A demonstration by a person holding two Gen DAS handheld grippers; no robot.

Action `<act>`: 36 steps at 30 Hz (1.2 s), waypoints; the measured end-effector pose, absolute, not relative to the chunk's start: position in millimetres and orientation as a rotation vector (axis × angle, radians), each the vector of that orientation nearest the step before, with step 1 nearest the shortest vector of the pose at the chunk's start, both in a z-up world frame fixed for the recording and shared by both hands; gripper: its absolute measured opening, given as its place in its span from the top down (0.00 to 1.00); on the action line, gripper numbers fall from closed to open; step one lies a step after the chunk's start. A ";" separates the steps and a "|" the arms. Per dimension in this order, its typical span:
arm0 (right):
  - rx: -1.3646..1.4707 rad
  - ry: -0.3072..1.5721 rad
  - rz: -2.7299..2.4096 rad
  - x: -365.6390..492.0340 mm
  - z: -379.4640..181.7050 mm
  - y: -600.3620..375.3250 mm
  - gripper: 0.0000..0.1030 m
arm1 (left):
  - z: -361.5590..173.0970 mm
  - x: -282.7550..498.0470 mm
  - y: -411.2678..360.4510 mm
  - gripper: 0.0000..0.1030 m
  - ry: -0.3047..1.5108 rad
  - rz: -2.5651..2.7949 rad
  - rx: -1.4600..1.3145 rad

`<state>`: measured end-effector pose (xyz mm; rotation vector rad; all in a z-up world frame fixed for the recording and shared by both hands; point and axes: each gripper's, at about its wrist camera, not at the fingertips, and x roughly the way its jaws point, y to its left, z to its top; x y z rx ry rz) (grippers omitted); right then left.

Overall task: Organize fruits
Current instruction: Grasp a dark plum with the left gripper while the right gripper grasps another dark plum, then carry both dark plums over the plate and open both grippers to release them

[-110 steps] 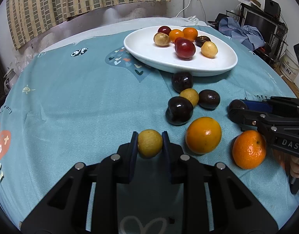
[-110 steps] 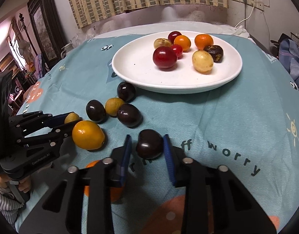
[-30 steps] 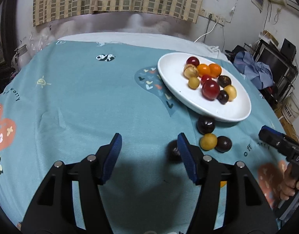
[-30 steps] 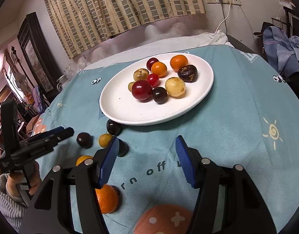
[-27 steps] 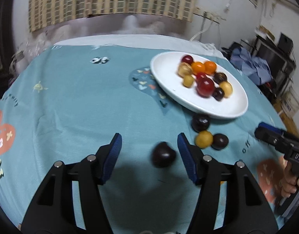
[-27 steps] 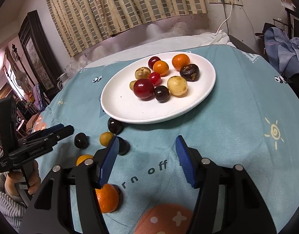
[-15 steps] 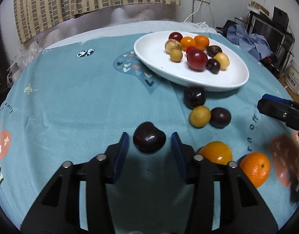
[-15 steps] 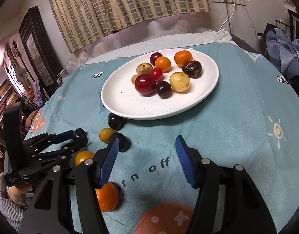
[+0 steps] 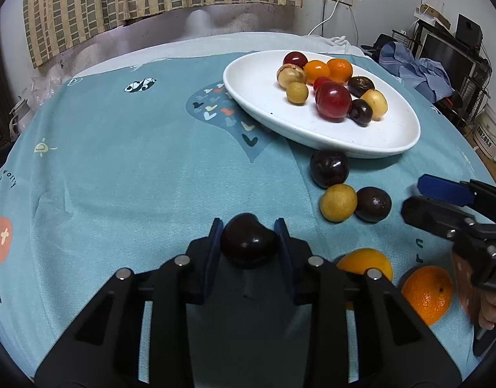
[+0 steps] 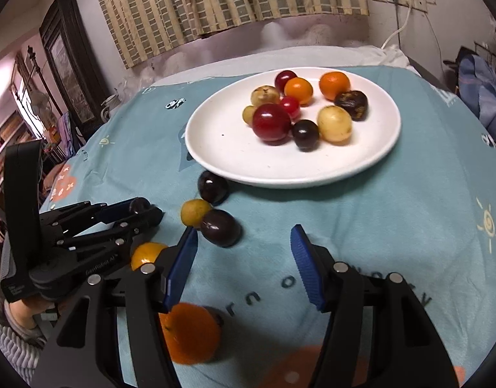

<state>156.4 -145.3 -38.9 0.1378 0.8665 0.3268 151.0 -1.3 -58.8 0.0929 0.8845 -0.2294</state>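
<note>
Gripping a dark plum [image 9: 249, 242] between the blue pads of the left gripper [image 9: 248, 236], both pads pressed against its sides, low over the teal tablecloth [image 9: 118, 168]. White plate [image 9: 264, 110] beyond and to the right, loaded with a large red plum [image 9: 332, 104], small yellow fruit [image 9: 297, 93], two orange fruits, a wrinkled dark fruit and others, clustered. Loose on the cloth just in front of the plate rim: a dark plum [image 9: 329, 168], a yellow fruit [image 9: 338, 202] touching a second dark fruit [image 9: 373, 203]. Nearer: a yellow-orange fruit [image 9: 367, 263], partly hidden behind the finger, and an orange [image 9: 427, 292]. Right gripper [image 9: 419, 197] at the right edge, pads apart.

Right wrist view: right gripper [image 10: 244, 258] spread wide, nothing between its blue pads, over bare cloth. Dark fruit [image 10: 220, 228] just beyond the left pad, touching the yellow fruit [image 10: 194, 211]; dark plum [image 10: 212, 186] at the plate [image 10: 215, 148] rim. Orange [image 10: 191, 336] under the left finger. Left gripper [image 10: 144, 210] at left, dark plum [image 10: 138, 206] just visible between its tips.
</note>
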 end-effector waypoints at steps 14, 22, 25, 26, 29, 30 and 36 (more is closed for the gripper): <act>0.038 0.924 0.367 175.7 -55.6 -117.4 0.70 | -58.7 150.6 -1.1 0.68 0.885 -0.231 0.091; 0.035 0.882 0.390 158.8 -41.9 -125.9 0.72 | -55.7 147.3 0.9 0.68 0.868 -0.230 0.078; 0.066 0.840 0.377 153.5 -28.5 -139.1 0.72 | -49.6 144.2 1.9 0.68 0.848 -0.234 0.072; 0.081 0.826 0.371 152.6 -24.1 -144.7 0.72 | -46.3 142.7 1.6 0.68 0.838 -0.236 0.069; 0.135 0.773 0.336 150.5 -8.8 -166.5 0.72 | -36.1 138.7 1.0 0.68 0.810 -0.250 0.061; 0.155 0.757 0.320 150.2 -4.4 -174.8 0.72 | -32.2 137.3 -1.4 0.68 0.800 -0.256 0.062; 0.234 0.729 0.270 162.1 4.2 -201.4 0.72 | -8.1 154.6 -16.9 0.68 0.760 -0.265 0.065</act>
